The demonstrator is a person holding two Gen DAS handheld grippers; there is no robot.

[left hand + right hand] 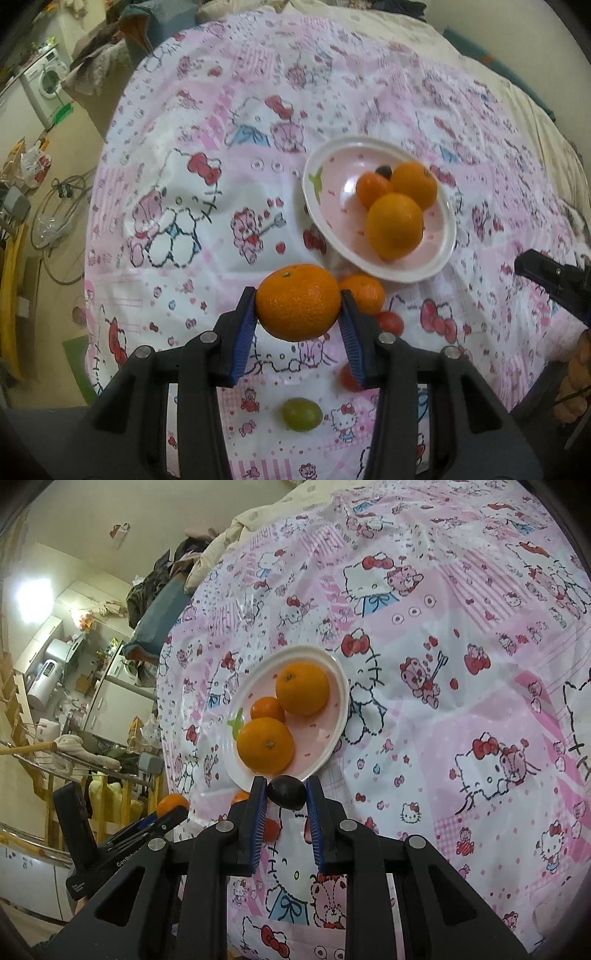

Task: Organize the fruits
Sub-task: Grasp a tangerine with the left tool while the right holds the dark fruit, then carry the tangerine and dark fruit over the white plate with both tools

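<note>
My left gripper (297, 295) is shut on a large mandarin (297, 302), held above the patterned cloth. A pink-and-white plate (309, 184) beyond it holds three oranges (394, 226) and a small dark grape (383, 171). On the cloth lie another mandarin (364, 293), two small red fruits (389, 321) and a green grape (301, 413). My right gripper (287, 782) is shut on a dark grape (287, 792) just short of the plate's (345, 698) near rim. The left gripper (162, 819) with its mandarin (171, 803) shows at the lower left of the right wrist view.
The fruits lie on a pink cartoon-print cloth (192, 206) over a bed-like surface. The cloth's edge drops to the floor on the left, where a washing machine (46, 83) and clutter stand. Bedding is piled at the far end.
</note>
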